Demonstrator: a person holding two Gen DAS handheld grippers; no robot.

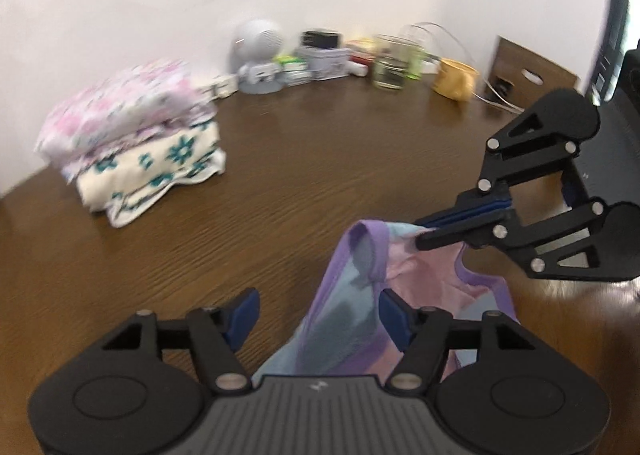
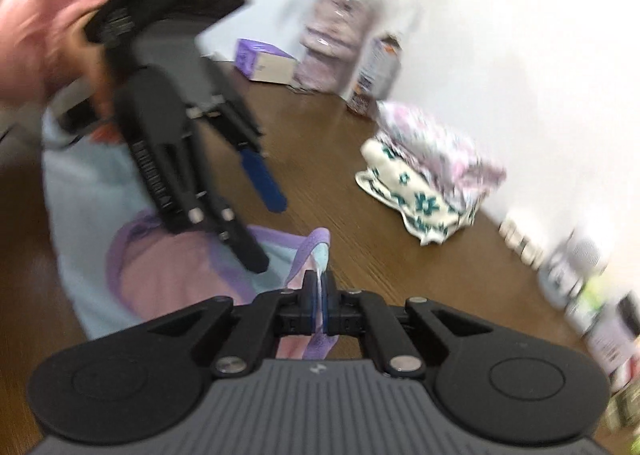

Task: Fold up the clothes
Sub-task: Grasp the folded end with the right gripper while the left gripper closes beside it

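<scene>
A small pastel garment [image 1: 360, 295], light blue and pink with purple trim, lies on the brown wooden table [image 1: 280, 175]. My left gripper [image 1: 316, 315] is open, its blue pads on either side of the garment's near part. My right gripper [image 2: 318, 301] is shut on the garment's purple-trimmed edge [image 2: 316, 247]; it shows in the left wrist view [image 1: 424, 235] pinching the garment's far corner. The left gripper also shows in the right wrist view [image 2: 264, 223], open above the garment [image 2: 168, 275], held by a hand.
A stack of folded clothes [image 1: 132, 151] sits at the table's back left, also in the right wrist view [image 2: 428, 175]. Along the wall stand a white fan [image 1: 258, 55], boxes, a glass jar [image 1: 390, 63] and a yellow cup [image 1: 456, 79]. A vase with flowers [image 2: 332, 35] stands farther off.
</scene>
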